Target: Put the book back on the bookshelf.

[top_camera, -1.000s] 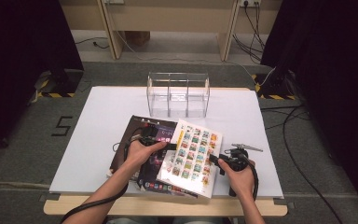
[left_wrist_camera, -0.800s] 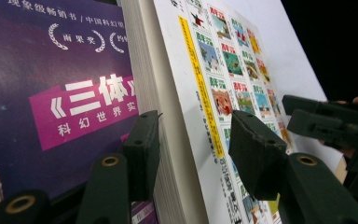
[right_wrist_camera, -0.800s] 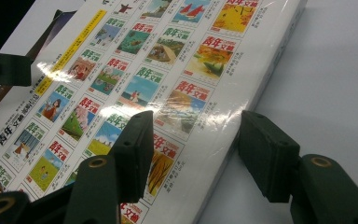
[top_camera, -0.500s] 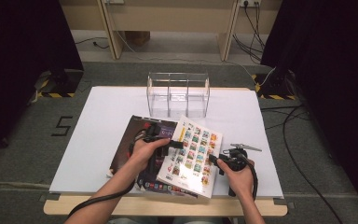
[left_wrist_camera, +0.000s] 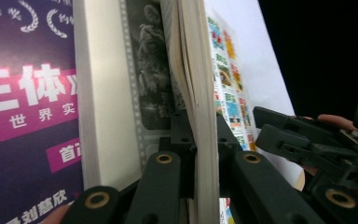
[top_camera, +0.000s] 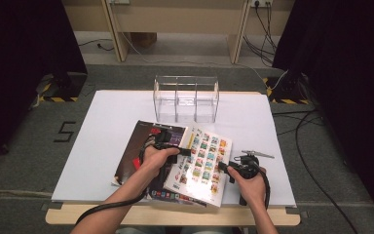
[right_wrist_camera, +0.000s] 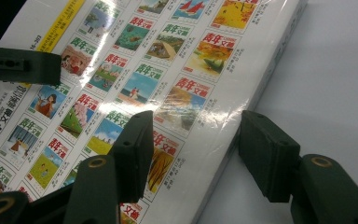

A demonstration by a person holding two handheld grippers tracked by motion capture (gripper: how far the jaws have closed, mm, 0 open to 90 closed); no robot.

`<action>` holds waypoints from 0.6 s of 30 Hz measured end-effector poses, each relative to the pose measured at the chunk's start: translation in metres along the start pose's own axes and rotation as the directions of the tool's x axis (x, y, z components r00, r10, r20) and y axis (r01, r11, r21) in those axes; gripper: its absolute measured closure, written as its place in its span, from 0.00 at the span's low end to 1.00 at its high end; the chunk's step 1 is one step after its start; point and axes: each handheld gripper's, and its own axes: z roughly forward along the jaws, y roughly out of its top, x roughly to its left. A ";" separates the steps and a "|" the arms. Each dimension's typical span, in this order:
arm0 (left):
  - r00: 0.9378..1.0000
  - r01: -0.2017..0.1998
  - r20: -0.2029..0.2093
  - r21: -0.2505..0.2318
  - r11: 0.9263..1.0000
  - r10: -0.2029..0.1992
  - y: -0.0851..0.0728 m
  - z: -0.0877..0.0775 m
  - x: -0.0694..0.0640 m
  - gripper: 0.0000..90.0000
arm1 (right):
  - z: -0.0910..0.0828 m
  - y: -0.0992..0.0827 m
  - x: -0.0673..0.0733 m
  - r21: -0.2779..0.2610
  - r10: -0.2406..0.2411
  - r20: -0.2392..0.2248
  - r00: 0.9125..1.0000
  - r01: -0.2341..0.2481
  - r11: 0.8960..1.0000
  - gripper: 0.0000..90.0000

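A magazine (top_camera: 205, 158) with rows of colourful thumbnails on its cover (right_wrist_camera: 135, 79) lies partly on a dark purple book (top_camera: 135, 152) near the table's front edge. My left gripper (top_camera: 187, 152) has just been closing and is shut on the magazine's stacked page edge (left_wrist_camera: 196, 84), which stands upright between the jaws of the left gripper (left_wrist_camera: 199, 128). The purple book (left_wrist_camera: 28, 102) shows beside it. My right gripper (top_camera: 223, 168) is at the magazine's right side. In the right gripper view that gripper (right_wrist_camera: 196, 144) is open, one jaw over the cover, the other over the white table, the magazine's edge between them.
A clear acrylic organiser (top_camera: 186, 99) with three compartments stands at the back middle of the white table (top_camera: 102, 122). Cables trail on the floor at the right. Dark curtains flank both sides.
My left hand has shifted slightly right towards the magazine's left edge. The right hand and the magazine have stayed put.
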 end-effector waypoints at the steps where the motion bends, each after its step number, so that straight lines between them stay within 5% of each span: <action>1: 1.000 -0.001 0.000 -0.003 1.000 0.001 0.000 -0.002 0.000 0.93 | 0.000 0.001 0.000 0.006 0.003 -0.008 1.000 -0.003 1.000 0.51; 9: 1.000 0.014 0.000 -0.037 0.999 -0.014 -0.008 -0.028 0.009 0.93 | 0.001 0.015 -0.005 -0.013 0.033 -0.026 0.999 -0.034 0.999 0.50; 18: 0.998 0.060 -0.017 -0.036 0.998 -0.061 -0.018 -0.040 0.032 0.92 | 0.032 0.049 0.000 0.019 0.050 -0.040 0.998 -0.049 0.999 0.50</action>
